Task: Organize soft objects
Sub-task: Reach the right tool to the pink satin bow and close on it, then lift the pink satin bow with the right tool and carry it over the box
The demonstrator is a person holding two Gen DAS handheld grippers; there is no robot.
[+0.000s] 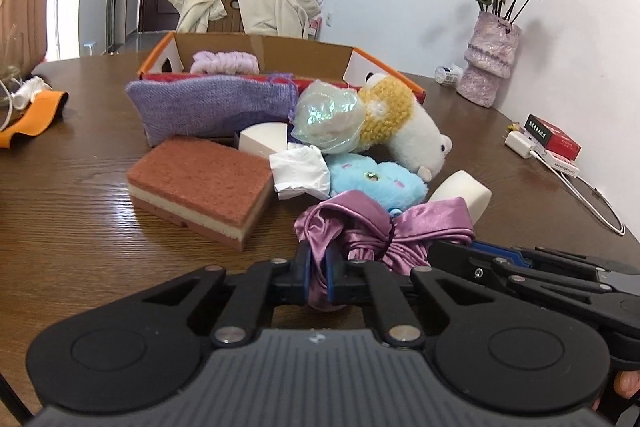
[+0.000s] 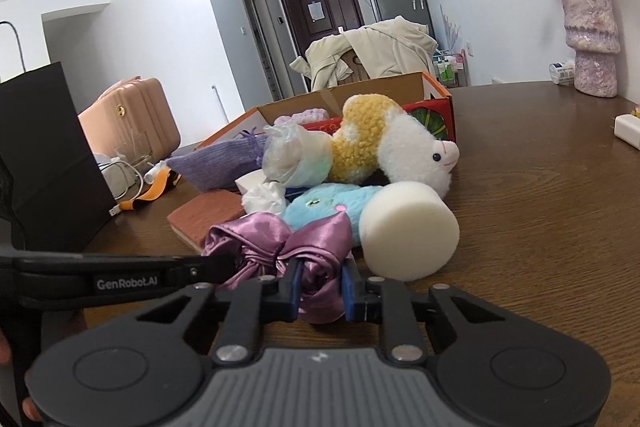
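A purple satin bow [image 1: 376, 227] lies at the near edge of a pile of soft things on the wooden table. My left gripper [image 1: 319, 275] is shut on its left loop, and my right gripper [image 2: 320, 285] is shut on its right loop [image 2: 320, 267]. Behind the bow lie a blue plush [image 1: 376, 183], a white and yellow plush animal [image 1: 404, 123], a crumpled tissue [image 1: 300, 171], an iridescent wrapped ball [image 1: 328, 119], a brown layered sponge [image 1: 200, 183], a white foam cylinder [image 2: 408, 227] and a purple knit pouch [image 1: 208, 103]. An orange cardboard box [image 1: 280, 51] at the back holds a lilac fluffy item [image 1: 224, 63].
A pink vase [image 1: 490, 63] with dried roses stands at the back right beside the wall. A red packet and white charger with cable [image 1: 548, 143] lie on the right. An orange strap [image 1: 36, 115] and cables sit on the left. A black bag [image 2: 44, 155] stands at the left.
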